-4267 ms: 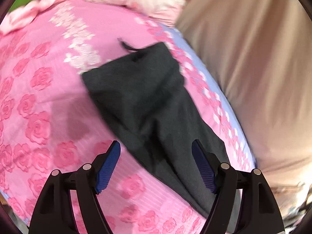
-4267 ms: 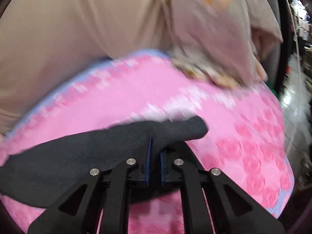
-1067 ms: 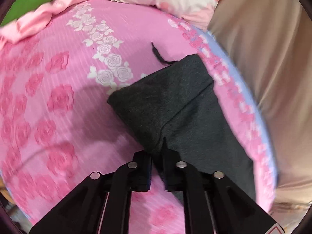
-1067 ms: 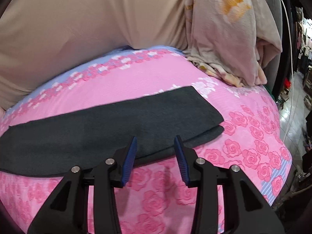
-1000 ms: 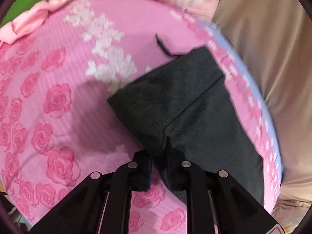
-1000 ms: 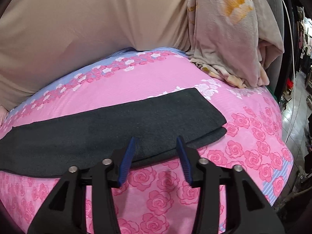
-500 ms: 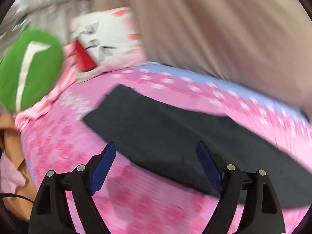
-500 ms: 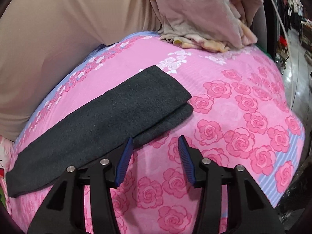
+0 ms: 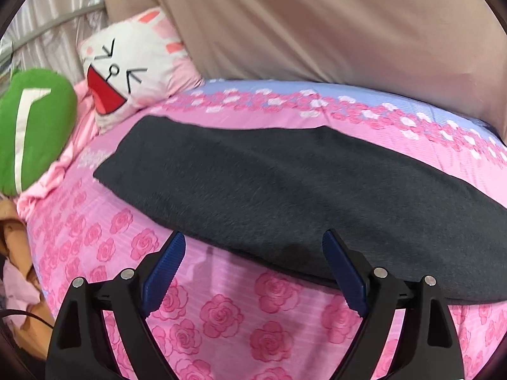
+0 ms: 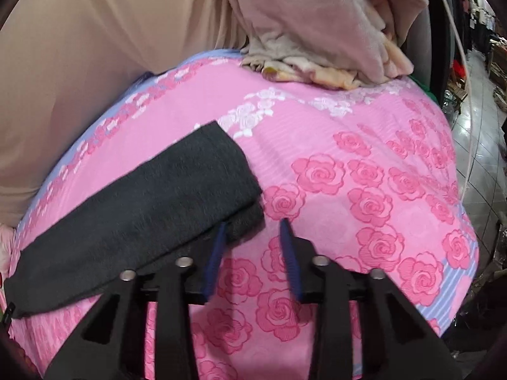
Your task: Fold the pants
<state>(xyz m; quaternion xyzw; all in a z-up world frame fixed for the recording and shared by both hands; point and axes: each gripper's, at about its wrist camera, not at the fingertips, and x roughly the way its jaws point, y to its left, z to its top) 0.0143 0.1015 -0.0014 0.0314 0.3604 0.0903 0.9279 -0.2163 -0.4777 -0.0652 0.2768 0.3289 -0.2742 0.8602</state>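
The dark grey pants (image 9: 285, 190) are laid flat on the bed, folded lengthwise into one long band. The band is seen running across the pink rose-print bedsheet (image 9: 221, 313), parallel to its blue-bordered far edge. In the right wrist view, the leg end of the pants (image 10: 164, 202) is shown with the upper layer set slightly back from the lower one.

The left tongs (image 9: 253, 272) are held wide apart above the near edge of the pants. Their jaws have just been opening, and nothing is gripped; the near edge of the fabric is seen in the gap between the blue pads (image 9: 164, 269), but it is not pressed.

The right tongs (image 10: 252, 258) are held partly open just beside the leg end. Their jaws have just been closing. Only bedsheet is seen between them, and the left pad lies at the corner of the lower layer; contact cannot be confirmed.

A white rabbit-face cushion (image 9: 133, 63) and a green cushion (image 9: 31, 126) are placed at the waist end of the bed. A crumpled beige blanket (image 10: 323, 31) is piled beyond the leg end. A tan curtain (image 9: 317, 22) is hung behind the bed.
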